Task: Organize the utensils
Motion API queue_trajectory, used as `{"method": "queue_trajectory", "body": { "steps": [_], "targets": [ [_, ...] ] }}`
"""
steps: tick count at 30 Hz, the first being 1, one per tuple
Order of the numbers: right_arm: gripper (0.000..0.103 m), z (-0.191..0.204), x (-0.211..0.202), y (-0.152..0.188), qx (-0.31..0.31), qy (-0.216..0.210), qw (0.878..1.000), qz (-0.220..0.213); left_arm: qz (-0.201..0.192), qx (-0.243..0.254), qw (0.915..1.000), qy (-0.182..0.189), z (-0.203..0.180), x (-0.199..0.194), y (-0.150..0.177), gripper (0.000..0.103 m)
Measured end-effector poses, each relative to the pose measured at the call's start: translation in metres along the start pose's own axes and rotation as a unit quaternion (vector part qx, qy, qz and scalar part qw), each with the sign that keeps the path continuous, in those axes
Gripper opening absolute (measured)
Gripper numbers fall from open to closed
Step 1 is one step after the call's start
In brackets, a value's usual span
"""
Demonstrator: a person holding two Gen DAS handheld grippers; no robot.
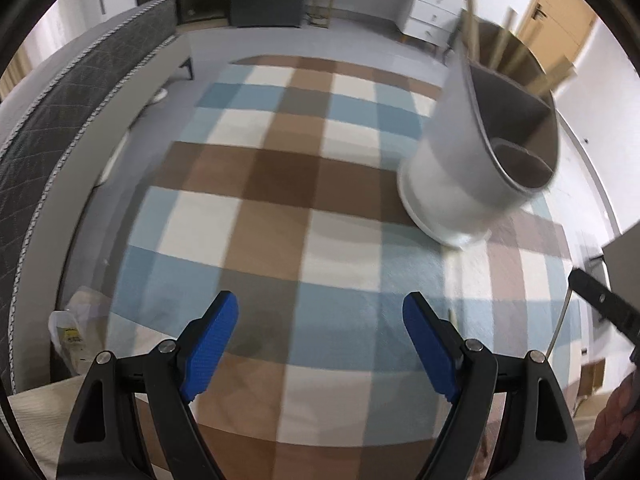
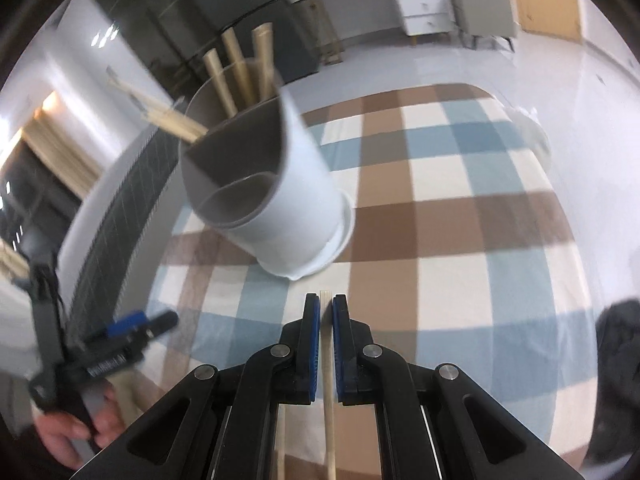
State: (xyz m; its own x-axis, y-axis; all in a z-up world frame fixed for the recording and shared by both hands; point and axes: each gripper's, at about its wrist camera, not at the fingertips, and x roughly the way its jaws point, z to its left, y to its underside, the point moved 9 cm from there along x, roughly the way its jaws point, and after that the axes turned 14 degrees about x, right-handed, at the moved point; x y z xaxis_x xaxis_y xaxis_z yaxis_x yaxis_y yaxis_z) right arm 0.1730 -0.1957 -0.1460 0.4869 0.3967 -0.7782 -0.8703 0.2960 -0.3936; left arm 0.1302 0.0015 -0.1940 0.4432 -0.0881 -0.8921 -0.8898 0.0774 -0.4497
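Observation:
A white cylindrical utensil holder (image 1: 452, 184) with grey inner dividers stands on the checked tablecloth (image 1: 280, 200), to the upper right of my left gripper (image 1: 320, 304). That gripper hangs open over the cloth with nothing between its blue pads. Wooden handles (image 1: 504, 56) stick out of the holder's far compartments. In the right wrist view the holder (image 2: 296, 200) stands just ahead and left of my right gripper (image 2: 326, 300), which is shut on a thin wooden chopstick (image 2: 329, 420). Wooden handles (image 2: 240, 76) and chopsticks (image 2: 172, 120) lean out of the holder.
A hand (image 2: 72, 436) holds the left gripper (image 2: 148, 322) at the lower left. A grey mattress edge (image 1: 60, 120) runs beside the table on the left. A white drawer unit (image 1: 436, 4) stands at the back wall. A plastic bag (image 1: 76, 320) lies by the table's left edge.

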Motion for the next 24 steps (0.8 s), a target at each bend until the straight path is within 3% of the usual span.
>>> {"method": "queue_trajectory", "body": {
  "steps": [5,10,20,24],
  "targets": [
    [0.005,-0.012,-0.013,-0.004,0.002,0.02,0.999,-0.027,0.017,0.022,0.9994,0.019,-0.021,0.007,0.011,0.081],
    [0.005,-0.02,-0.023,-0.008,0.036,-0.001,0.999,-0.037,0.023,0.063,0.9977,0.008,-0.041,0.006,0.019,0.081],
    [0.005,-0.022,-0.044,-0.016,0.062,-0.032,0.996,-0.058,0.065,0.081,0.9942,0.03,-0.087,0.025,0.015,0.081],
    [0.005,-0.025,-0.049,-0.019,0.072,-0.044,0.995,-0.062,0.082,0.085,0.9928,0.018,-0.098,0.04,0.012,0.081]
  ]
}}
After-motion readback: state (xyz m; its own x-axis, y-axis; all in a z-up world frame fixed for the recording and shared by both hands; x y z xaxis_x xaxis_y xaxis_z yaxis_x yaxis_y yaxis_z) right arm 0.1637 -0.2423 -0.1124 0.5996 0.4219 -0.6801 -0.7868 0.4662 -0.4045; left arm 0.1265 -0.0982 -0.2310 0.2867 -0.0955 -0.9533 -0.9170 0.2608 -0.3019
